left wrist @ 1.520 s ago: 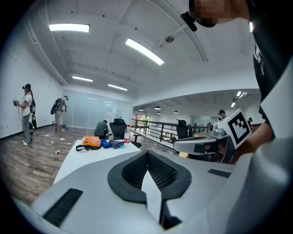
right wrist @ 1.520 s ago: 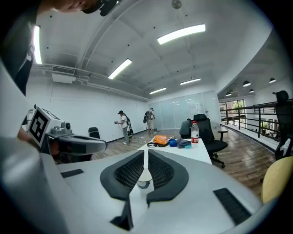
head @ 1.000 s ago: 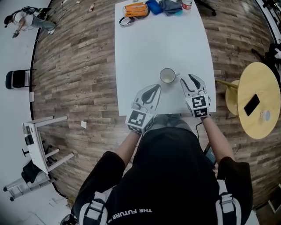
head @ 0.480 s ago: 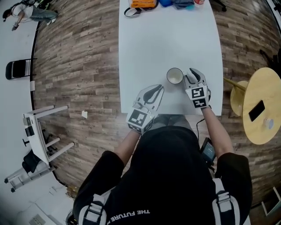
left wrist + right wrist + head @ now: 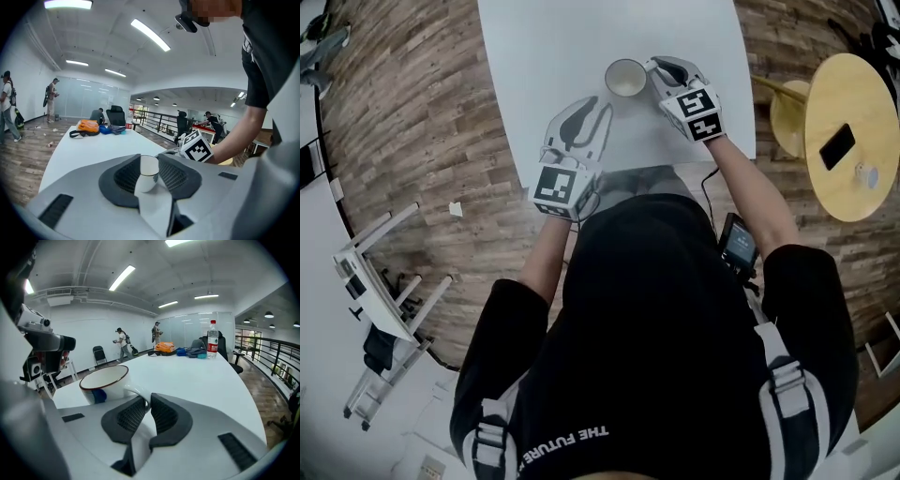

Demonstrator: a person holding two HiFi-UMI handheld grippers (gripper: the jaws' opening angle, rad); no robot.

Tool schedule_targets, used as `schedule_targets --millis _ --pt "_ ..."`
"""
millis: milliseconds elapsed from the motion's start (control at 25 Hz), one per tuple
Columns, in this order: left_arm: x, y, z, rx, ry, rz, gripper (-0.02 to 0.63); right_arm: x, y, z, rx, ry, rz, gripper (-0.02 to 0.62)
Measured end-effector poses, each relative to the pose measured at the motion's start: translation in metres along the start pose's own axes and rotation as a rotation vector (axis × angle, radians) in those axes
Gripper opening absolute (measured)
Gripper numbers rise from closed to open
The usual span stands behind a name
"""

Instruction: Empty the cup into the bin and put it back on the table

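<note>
One cup [image 5: 625, 78], one table [image 5: 534, 47]; right gripper [image 5: 146, 401] jaws just closed on handle [image 5: 136, 389].

A white rectangular surface [image 5: 562, 56] stands on a plank floor [image 5: 403, 112]. Toward its near edge rests a white cup [image 5: 625, 78] with a dark rim, upright, its handle turned to 3 o'clock in the head view. At the far end, at 1 o'clock from the cup in the right gripper view, lie an orange bag [image 5: 165, 347] and a bundle of blue and grey cloth [image 5: 194, 352]. Just beside them stands a clear bottle [image 5: 213, 336] with a red cap.
</note>
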State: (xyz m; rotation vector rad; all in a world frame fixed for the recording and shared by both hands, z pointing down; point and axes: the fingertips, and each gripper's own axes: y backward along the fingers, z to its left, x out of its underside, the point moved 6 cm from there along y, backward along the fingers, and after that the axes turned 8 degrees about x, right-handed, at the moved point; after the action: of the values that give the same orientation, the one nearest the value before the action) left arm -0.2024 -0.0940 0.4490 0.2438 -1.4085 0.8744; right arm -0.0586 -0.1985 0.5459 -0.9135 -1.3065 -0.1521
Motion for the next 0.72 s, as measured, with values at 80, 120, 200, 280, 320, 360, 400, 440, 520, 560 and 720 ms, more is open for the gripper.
schedule_targets --millis 80,120,200,280,320,360,400,440,520,560,720 --pt "0.003 -0.001 0.000 0.006 0.005 0.006 0.217 0.000 0.001 -0.001 0.011 -0.021 -0.004 0.048" --pt "0.004 -0.001 0.001 0.007 0.004 0.011 0.243 0.000 0.002 -0.002 0.015 -0.030 -0.004 0.048" --pt "0.005 -0.002 0.001 0.010 -0.004 0.015 0.260 0.000 0.005 -0.005 0.019 -0.056 0.000 0.048" --pt "0.007 -0.004 -0.001 0.022 -0.007 0.020 0.274 -0.002 0.012 -0.008 0.024 -0.108 0.004 0.048" --pt "0.007 -0.005 -0.002 0.031 -0.008 0.021 0.282 -0.006 0.017 -0.009 0.027 -0.139 0.004 0.048" --pt "0.006 -0.006 -0.003 0.040 -0.012 0.020 0.285 -0.012 0.021 -0.011 0.030 -0.167 0.002 0.048" --pt "0.005 -0.007 -0.004 0.049 -0.017 0.016 0.288 -0.019 0.026 -0.012 0.032 -0.188 -0.003 0.048" --pt "0.002 -0.008 -0.005 0.058 -0.025 0.010 0.292 -0.027 0.032 -0.012 0.031 -0.201 -0.011 0.048" --pt "-0.004 -0.011 -0.009 0.081 -0.041 -0.008 0.300 -0.045 0.045 -0.011 0.024 -0.219 -0.030 0.048" --pt "-0.007 -0.012 -0.011 0.096 -0.049 -0.018 0.305 -0.055 0.052 -0.009 0.020 -0.229 -0.038 0.049" --pt "-0.024 -0.016 -0.021 0.160 -0.085 -0.053 0.324 -0.084 0.081 0.003 0.010 -0.313 -0.048 0.049"
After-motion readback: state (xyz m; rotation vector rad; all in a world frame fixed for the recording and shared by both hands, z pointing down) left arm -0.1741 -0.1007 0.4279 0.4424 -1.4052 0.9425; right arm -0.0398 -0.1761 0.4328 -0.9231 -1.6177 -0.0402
